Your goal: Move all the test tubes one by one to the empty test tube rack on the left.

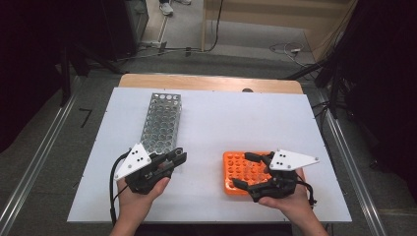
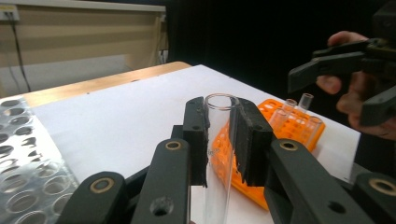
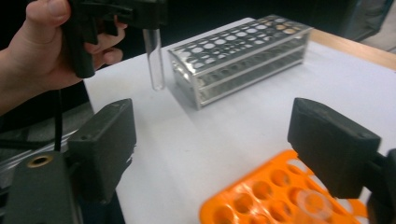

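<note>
Nearest us, our left gripper (image 2: 218, 135) has its jaws clamped on a clear tube (image 2: 217, 154), held upright above the worktop (image 1: 221, 123) between the metal rack (image 1: 161, 121) and the orange rack (image 1: 236, 173). Our right gripper (image 3: 224, 154) hangs over the orange rack with jaws spread wide and nothing between them. A few tubes (image 2: 299, 103) stand in the orange rack.

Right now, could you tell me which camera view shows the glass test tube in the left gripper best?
The left gripper view: the test tube stands close up, clamped between the left gripper pads, open rim visible. The right gripper view shows its rounded lower end hanging beside the metal rack. In the high view I cannot make it out at that gripper.
</note>
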The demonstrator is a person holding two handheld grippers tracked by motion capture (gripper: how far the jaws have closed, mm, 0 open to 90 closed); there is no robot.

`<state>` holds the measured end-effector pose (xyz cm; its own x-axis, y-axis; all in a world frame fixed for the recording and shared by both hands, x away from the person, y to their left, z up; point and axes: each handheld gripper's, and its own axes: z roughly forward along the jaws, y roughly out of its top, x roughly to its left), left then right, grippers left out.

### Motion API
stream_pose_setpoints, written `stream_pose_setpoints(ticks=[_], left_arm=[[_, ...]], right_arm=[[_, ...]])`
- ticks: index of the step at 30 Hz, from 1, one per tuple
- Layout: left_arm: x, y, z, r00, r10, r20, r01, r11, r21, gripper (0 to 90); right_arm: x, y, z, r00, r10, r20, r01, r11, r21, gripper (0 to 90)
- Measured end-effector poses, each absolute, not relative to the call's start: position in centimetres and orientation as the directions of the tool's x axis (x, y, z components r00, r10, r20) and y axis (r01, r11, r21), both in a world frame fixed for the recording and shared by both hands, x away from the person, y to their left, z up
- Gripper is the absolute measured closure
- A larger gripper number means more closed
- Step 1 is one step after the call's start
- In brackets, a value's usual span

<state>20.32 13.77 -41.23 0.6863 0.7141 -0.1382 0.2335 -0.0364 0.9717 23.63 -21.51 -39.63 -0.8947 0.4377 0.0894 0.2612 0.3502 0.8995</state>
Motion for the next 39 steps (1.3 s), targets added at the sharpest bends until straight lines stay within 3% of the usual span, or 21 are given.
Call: stream_pose_setpoints(ticks=[6, 17, 39], left_arm=[[21.1, 14.1, -41.3, 0.669, 0.728, -0.147, 0.246, -0.03, 0.969, 76.8], [23.2, 14.6, -40.5, 0.643, 0.75, -0.155, 0.241, -0.006, 0.97, 76.7], [29.0, 16.7, -38.3, 0.575, 0.803, -0.157, 0.202, 0.047, 0.978, 76.8]], right_arm=[[24.1, -24.2, -39.8, -0.863, 0.498, 0.087, 0.281, 0.329, 0.902, 0.3], [24.3, -28.8, -40.1, -0.819, 0.564, 0.109, 0.301, 0.258, 0.918, 0.0], [25.3, -33.7, -42.5, -0.764, 0.63, 0.138, 0.352, 0.228, 0.908, 0.0]])
